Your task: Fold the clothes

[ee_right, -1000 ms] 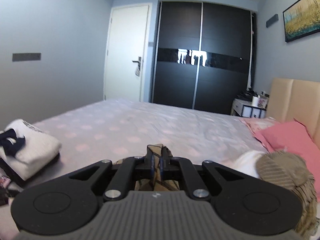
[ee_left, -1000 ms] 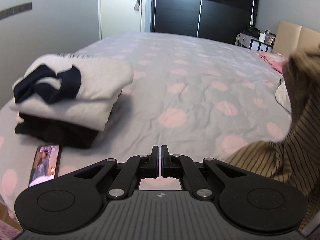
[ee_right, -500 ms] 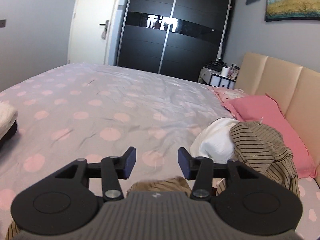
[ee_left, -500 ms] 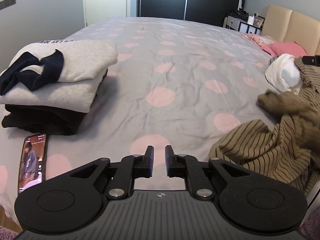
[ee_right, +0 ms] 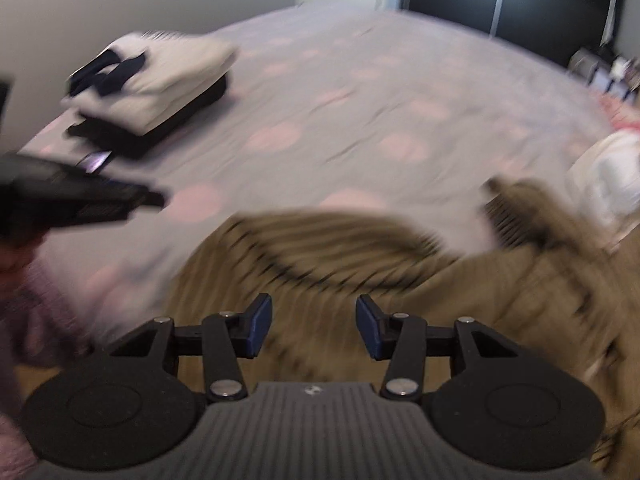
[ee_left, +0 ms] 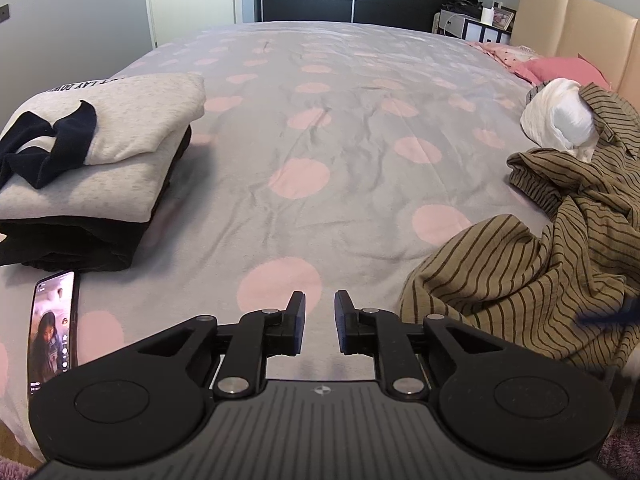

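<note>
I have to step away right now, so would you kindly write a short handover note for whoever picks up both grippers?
Left gripper: open a little, empty, over bare bedspread; its jaws have just been opening.
Right gripper: open, nothing between the pads, above the striped shirt; it has just let go of that shirt.
Things: striped shirt lies crumpled near the right edge of the bed, a white garment beyond it. Folded stack sits on the left, phone beside it.
Done: that stack.
Left: spread and fold the striped shirt, then the white garment.
</note>
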A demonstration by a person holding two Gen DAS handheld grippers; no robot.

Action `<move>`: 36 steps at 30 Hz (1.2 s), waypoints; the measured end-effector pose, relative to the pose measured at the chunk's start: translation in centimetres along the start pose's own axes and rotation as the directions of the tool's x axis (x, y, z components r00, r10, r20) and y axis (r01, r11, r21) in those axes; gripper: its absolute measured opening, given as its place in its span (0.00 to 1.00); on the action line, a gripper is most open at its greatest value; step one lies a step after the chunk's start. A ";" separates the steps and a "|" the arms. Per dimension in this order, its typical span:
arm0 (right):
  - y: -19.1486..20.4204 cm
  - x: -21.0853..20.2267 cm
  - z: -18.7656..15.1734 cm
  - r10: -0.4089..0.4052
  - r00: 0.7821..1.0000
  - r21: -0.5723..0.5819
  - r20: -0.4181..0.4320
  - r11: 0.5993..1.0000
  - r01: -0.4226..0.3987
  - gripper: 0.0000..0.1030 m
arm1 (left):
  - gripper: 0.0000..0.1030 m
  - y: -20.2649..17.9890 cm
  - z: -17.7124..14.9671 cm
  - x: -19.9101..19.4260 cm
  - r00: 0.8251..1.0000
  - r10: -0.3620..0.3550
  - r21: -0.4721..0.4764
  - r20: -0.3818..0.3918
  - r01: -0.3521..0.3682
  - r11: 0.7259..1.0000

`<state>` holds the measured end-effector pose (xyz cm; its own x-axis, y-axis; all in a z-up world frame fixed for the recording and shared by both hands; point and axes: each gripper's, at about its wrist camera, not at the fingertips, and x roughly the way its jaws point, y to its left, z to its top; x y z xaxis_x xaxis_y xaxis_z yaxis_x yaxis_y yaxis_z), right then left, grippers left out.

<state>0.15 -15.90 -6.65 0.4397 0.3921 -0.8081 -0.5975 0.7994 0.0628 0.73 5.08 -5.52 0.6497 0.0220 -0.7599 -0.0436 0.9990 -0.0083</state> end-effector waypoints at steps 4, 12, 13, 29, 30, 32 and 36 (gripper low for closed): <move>4.0 1.9 -2.6 0.077 0.992 -0.088 -0.104 0.992 -0.086 0.51 | 0.14 -0.4 0.0 -0.1 1.000 0.000 0.017 0.004 0.000 1.000; 3.6 4.3 -4.1 0.006 0.982 -0.105 -0.191 0.994 -0.026 0.04 | 0.19 -0.7 -0.3 -0.6 1.000 0.011 0.033 0.020 -0.011 0.999; 3.2 4.2 -4.1 0.008 0.981 -0.089 -0.196 0.996 -0.026 0.03 | 0.19 -0.7 -0.3 -0.7 1.000 0.014 0.033 0.022 -0.015 0.999; -6.4 -3.3 -4.0 -0.216 0.956 -0.047 -0.200 0.976 0.211 0.01 | 0.36 -4.6 -0.4 -1.4 0.996 -0.050 0.240 0.078 0.030 0.970; -7.1 -3.6 -4.2 -0.222 0.954 -0.025 -0.202 0.975 0.221 0.01 | 0.36 -5.2 -0.4 -1.4 0.995 -0.054 0.273 0.082 0.030 0.962; -8.4 -4.1 -4.5 -0.239 0.950 0.015 -0.202 0.969 0.247 0.01 | 0.37 -6.3 -0.6 -1.4 0.994 -0.059 0.345 0.090 0.024 0.938; -11.7 -5.1 -5.5 -0.344 0.918 0.120 -0.196 0.921 0.370 0.01 | 0.38 -8.2 -1.3 -0.9 0.994 -0.063 0.452 0.092 0.015 0.892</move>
<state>1.22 -29.73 -6.47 0.4779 -0.0036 -0.8784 -0.3071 0.9362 -0.1709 -0.50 -3.14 -5.56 0.7181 -0.0374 -0.6950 0.3136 0.9089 0.2751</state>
